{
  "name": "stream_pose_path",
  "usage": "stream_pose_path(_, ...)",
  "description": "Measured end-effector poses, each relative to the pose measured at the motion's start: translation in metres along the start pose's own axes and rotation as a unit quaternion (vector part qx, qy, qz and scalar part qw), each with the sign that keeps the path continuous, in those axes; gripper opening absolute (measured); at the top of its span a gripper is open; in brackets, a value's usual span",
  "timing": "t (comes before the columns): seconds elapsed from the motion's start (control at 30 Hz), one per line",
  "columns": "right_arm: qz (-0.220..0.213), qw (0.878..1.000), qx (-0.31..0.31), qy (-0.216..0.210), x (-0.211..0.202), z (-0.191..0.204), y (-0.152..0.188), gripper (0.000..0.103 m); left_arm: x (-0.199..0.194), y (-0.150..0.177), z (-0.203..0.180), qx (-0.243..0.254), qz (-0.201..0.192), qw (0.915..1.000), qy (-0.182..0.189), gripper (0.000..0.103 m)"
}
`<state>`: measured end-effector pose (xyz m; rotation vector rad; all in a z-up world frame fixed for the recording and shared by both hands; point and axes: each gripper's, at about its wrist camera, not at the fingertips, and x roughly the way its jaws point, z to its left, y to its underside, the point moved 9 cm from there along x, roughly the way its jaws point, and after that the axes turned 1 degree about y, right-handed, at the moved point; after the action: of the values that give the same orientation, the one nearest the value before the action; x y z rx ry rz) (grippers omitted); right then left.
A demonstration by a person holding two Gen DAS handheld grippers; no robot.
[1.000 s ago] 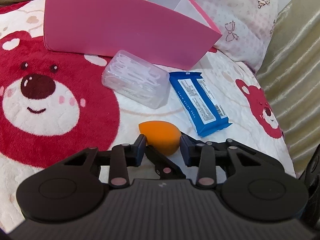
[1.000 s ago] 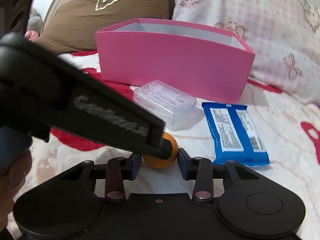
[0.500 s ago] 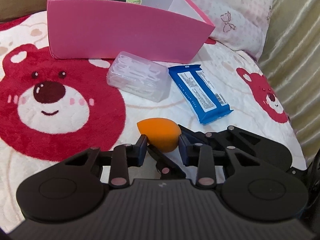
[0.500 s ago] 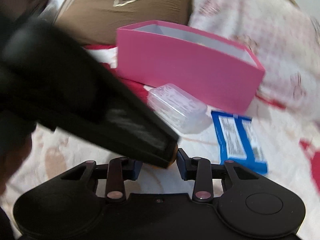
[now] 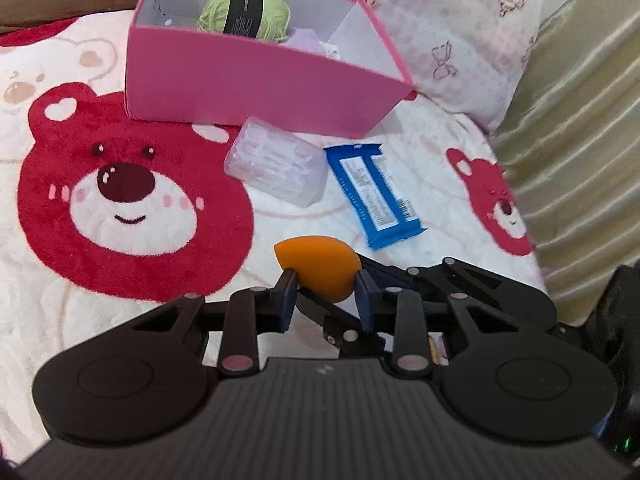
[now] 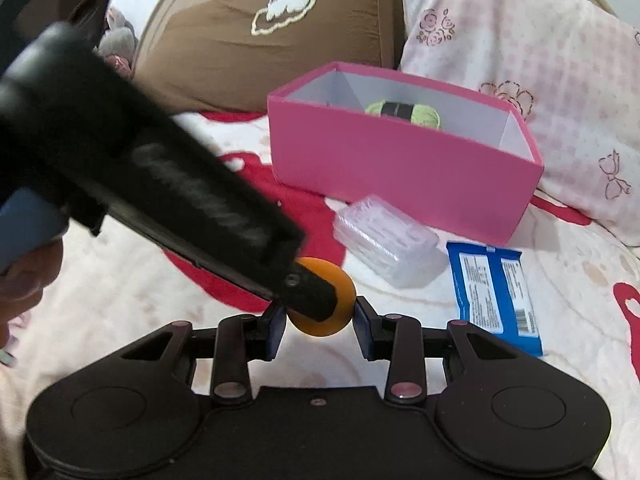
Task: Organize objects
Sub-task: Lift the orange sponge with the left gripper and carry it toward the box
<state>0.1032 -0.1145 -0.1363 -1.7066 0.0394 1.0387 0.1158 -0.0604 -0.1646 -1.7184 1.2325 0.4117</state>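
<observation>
An orange makeup sponge is lifted off the bear blanket, and both grippers close on it. My left gripper is shut on the sponge. My right gripper is shut on the same sponge from below, partly hidden by the left gripper's body. The pink box stands behind, holding a green yarn ball; the box also shows in the right wrist view. A clear plastic case and a blue packet lie in front of the box.
A pink checked pillow lies behind and right of the box. A brown pillow lies at the back left. A gold quilted bed edge rises on the right. The red bear print covers the blanket's left.
Both grippers have risen with the sponge, so the camera looks down more. The box's inside and the yarn ball now show in both views.
</observation>
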Motion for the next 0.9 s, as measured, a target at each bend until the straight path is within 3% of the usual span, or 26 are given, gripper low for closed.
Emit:
stream_pose_path(0.3, -0.011, 0.999, 0.031, -0.015, -0.034, 0.004, -0.02, 0.041, -0.026, -0.017, -0.013, 0.003, -0.014, 0.9998, 0.013, 0.03)
stream_pose_path(0.37, -0.007, 0.999, 0.033, -0.001, -0.026, -0.003, -0.034, 0.041, -0.028, -0.02, -0.017, 0.006, -0.012, 0.9996, 0.024, 0.029)
stream_pose_path(0.9, -0.057, 0.998, 0.008, 0.0, -0.034, -0.019, -0.097, 0.041, -0.053, -0.086, -0.035, 0.041, -0.064, 0.9971, 0.009, 0.029)
